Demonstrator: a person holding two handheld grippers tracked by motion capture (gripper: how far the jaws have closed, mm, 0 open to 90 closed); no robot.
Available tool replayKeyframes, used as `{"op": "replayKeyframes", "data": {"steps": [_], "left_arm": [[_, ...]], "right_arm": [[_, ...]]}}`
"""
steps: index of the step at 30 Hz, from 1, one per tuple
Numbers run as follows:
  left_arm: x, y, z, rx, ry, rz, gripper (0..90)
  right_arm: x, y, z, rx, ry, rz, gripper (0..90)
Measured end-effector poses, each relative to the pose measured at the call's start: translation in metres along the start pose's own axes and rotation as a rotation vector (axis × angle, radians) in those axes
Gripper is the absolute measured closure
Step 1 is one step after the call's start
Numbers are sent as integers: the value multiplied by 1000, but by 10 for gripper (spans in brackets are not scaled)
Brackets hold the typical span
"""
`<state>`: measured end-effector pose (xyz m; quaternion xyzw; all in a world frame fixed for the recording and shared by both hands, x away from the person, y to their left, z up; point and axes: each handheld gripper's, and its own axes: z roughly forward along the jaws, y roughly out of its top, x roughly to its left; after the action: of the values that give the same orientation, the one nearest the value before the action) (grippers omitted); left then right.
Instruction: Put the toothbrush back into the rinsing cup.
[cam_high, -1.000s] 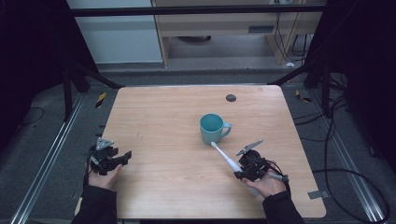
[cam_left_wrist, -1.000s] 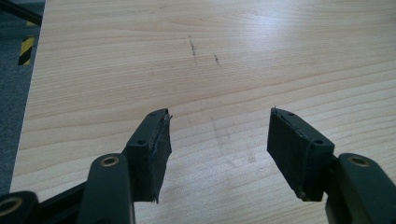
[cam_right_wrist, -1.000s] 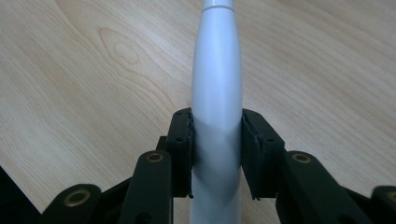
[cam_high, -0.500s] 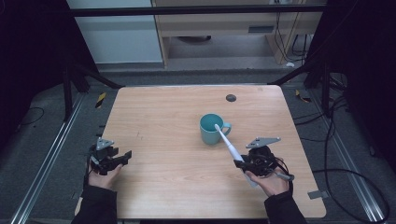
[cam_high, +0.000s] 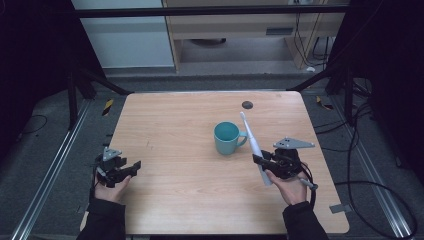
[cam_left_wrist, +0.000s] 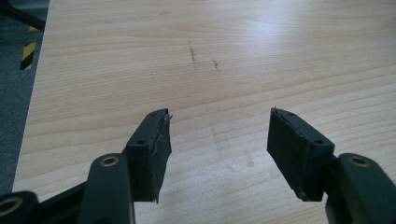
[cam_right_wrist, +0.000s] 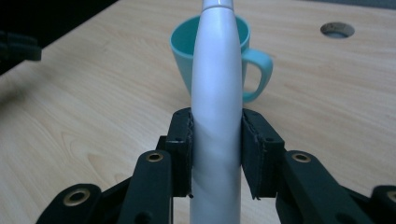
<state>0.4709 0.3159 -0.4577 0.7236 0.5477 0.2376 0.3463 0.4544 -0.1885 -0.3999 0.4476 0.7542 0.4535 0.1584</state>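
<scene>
So the right tongs (cam_right_wrist: 215, 154) are clamped around the fat lower body of a white electric toothbrush (cam_right_wrist: 216, 121), gripped low so the slim head end points up and toward the teal mug (cam_high: 227, 138) sitting mid-tabletop (cam_high: 175, 200), which looks to me like a setup for dropping it in the mug. The brush is off the wood, tilted, just right of the mug's handle. Left tongs (cam_left_wrist: 218, 149) sit apart with nothing between them, parked near the left edge, probably just staying out of the way.

Light wooden table (cam_high: 190, 200) (round hole), teal mug (cam_high: 227, 137) near centre
</scene>
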Motion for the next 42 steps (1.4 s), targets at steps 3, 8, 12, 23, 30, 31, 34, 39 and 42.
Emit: {"op": "replayKeyframes", "data": {"steps": [3,8,12,23,30,31,34,39,42], "left_arm": [[0,0,0,-3,-1,0,388],[0,0,1,-4,-3,0,387],[0,0,1,-5,-2,1,388],[-1,1,1,-10,-4,1,388],[-1,2,2,-13,-10,6,388],[-1,2,2,-14,-10,7,388],[-2,2,2,-17,-11,10,388],[-2,2,1,-25,-11,12,387],[-2,2,1,-26,-11,10,386]], "right_arm": [[-1,7,0,-38,-8,10,664],[-4,20,2,-94,-26,15,664],[-7,31,6,-155,-43,31,664],[-9,55,24,-233,-53,53,664],[-11,66,36,-269,-57,59,665],[-12,67,38,-278,-57,63,665],[-15,71,44,-294,-53,69,665],[-16,77,54,-310,-49,77,665],[-16,79,59,-310,-49,74,665]]}}
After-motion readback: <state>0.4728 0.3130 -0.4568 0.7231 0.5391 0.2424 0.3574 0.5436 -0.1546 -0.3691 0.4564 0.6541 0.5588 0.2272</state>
